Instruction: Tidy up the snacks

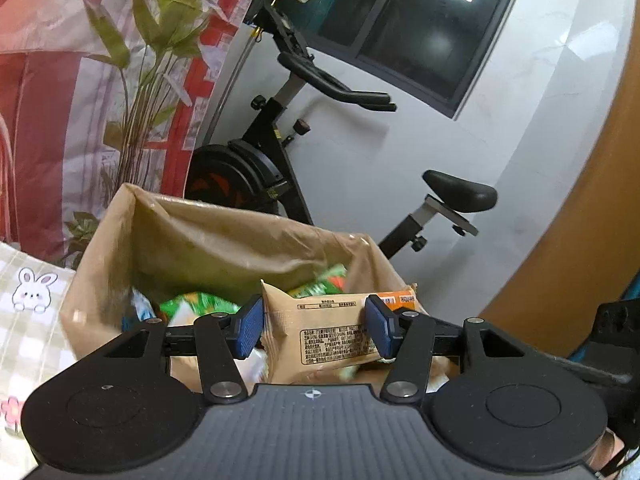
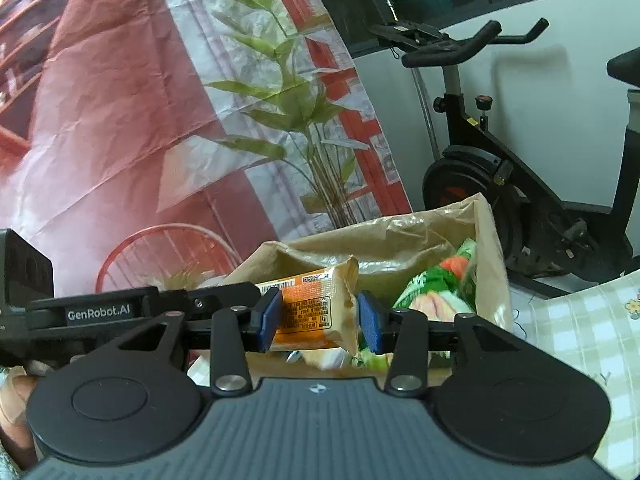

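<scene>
A tan and orange snack packet with printed text hangs over an open brown paper bag. My left gripper is shut on its tan end. My right gripper is shut on its orange end. Both hold it at the bag's mouth. Green snack packets lie inside the bag, and they show in the right wrist view too.
The bag stands on a checked tablecloth with a rabbit print. A black exercise bike stands behind the bag. A red and white printed backdrop with bamboo hangs at the left. An orange curved edge is at the right.
</scene>
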{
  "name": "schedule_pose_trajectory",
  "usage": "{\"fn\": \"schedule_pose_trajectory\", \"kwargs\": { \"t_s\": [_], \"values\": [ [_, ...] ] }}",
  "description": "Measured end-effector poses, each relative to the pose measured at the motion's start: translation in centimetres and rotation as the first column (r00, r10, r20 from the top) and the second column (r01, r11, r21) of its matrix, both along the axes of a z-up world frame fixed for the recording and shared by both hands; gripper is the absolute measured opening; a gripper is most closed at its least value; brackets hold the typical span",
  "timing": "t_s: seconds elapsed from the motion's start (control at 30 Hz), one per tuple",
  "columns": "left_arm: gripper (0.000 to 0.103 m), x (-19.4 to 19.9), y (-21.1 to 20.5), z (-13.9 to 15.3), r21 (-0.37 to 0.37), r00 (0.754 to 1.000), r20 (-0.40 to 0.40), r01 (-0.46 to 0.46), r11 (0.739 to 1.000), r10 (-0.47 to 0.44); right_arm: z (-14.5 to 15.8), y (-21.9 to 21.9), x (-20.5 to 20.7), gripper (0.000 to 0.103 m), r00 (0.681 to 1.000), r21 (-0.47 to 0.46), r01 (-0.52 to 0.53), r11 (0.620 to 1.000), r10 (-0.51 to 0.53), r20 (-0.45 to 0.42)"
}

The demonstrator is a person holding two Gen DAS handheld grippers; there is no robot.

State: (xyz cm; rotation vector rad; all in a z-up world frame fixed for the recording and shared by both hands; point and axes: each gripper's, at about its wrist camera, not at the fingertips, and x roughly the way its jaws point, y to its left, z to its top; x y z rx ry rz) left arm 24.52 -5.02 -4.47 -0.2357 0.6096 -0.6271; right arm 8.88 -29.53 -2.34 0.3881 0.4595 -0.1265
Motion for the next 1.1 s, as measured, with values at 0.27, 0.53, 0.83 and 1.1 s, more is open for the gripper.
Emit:
{"fn": "schedule_pose_trajectory", "kwargs": {
  "t_s": [0.27, 0.53, 0.83, 1.1],
  "values": [
    [0.057, 3.7, 0.2, -1.9, 0.043, 0.998, -0.057, 0.006, 0.999, -0.004, -2.8, -2.8, 3.6, 0.044, 0.999, 0.046, 0.025, 0.999, -0.023, -0.048],
    [0.057, 4.0, 0.8, -2.8, 0.142, 0.998, -0.032, -0.042, 0.989, 0.047, -4.2, -3.2, 4.0, 0.045, 0.992, -0.023, 0.039, 0.999, -0.041, -0.119],
    [0.066, -0.2, 1.1, 1.4, 0.226, 0.992, 0.118, -0.079, 0.971, 0.053, -0.9, -0.7, 2.2, 0.062, 0.994, -0.168, 0.016, 0.986, -0.033, -0.1],
    [0.089, -5.8, 1.5, 6.8, 0.26, 0.943, 0.292, -0.239, 0.936, 0.159, 4.6, 1.9, -1.1, 0.093, 0.997, -0.265, 0.057, 0.963, -0.069, -0.035]
  ]
}}
